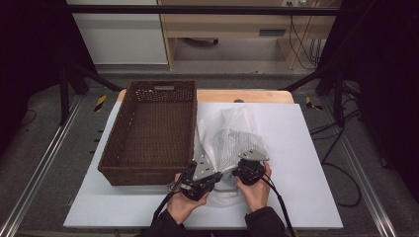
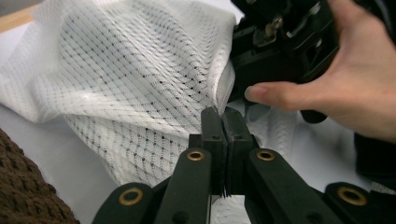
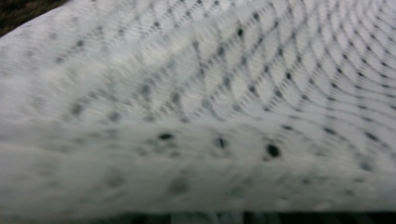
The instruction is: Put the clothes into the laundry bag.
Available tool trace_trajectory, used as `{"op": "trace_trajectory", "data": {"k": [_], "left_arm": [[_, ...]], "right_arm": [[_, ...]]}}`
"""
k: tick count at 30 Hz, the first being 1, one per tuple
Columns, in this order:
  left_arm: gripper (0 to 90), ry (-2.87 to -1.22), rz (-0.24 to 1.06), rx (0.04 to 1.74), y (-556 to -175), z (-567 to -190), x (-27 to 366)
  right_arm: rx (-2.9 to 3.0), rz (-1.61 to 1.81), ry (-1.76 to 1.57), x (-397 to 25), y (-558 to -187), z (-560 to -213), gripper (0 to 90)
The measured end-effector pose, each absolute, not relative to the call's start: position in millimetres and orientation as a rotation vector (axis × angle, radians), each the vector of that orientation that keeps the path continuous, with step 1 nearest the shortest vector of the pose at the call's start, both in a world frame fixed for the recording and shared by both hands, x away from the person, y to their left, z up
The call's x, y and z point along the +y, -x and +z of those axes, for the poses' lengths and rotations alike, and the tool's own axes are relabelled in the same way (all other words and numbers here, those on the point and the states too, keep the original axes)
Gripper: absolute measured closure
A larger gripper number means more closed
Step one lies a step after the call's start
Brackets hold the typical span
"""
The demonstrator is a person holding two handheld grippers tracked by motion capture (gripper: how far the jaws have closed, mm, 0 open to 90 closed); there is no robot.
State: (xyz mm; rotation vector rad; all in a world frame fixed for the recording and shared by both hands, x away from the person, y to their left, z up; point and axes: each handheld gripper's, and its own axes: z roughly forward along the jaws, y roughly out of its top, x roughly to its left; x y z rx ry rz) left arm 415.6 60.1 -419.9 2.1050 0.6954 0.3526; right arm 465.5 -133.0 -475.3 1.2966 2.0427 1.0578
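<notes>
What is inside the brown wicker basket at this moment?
The brown wicker basket looks empty: only its woven floor shows. The white mesh cloth lies beside it. The strip behind the near wall is hidden.

– How are the two hands placed?
– Both forearms come in low and close together. The left gripper [image 2: 225, 122] has its jaws pressed together. The right gripper [image 1: 251, 168] sits just beside it, in the right hand [image 2: 345, 88]; its jaws are hidden.

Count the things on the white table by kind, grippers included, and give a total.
Brown woven basket: 1
White mesh bag: 1
Grippers: 2, the left gripper and the right gripper
Total: 4
</notes>
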Motion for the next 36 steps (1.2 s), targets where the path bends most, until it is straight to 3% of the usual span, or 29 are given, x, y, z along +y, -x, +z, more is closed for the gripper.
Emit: {"op": "trace_trajectory", "data": {"k": [3,7,12,16,18,22,29,36], "left_arm": [[88.9,-2.129,0.362,0.706,-419.0,-427.4,58.2],[88.9,-2.129,0.363,0.729,-423.2,-432.9,58.6],[88.9,-2.118,0.376,0.736,-424.0,-432.3,59.9],[88.9,-2.116,0.372,0.741,-424.4,-433.2,59.6],[88.9,-2.12,0.371,0.735,-423.5,-433.7,58.4],[88.9,-2.125,0.368,0.725,-422.7,-434.0,56.5],[89.0,-2.092,0.376,0.696,-417.7,-423.1,58.6],[88.9,-2.103,0.365,0.7,-417.8,-424.6,60.3]], "right_arm": [[2.098,1.073,-1.249,-136.9,-463.2,-472.0,48.5],[2.18,1.095,-1.184,-142.4,-449.5,-461.9,22.6],[2.249,1.078,-1.151,-152.5,-433.8,-460.1,16.9],[2.265,1.091,-1.168,-159.6,-429.7,-469.3,22.9],[2.286,1.067,-1.184,-159.7,-431.7,-473.4,36.0],[2.223,1.014,-1.206,-158.5,-434.7,-476.6,74.0],[2.131,1.107,-1.22,-138.7,-445.7,-461.2,77.7],[2.036,1.08,-1.309,-135.2,-475.5,-476.4,74.6]]}}
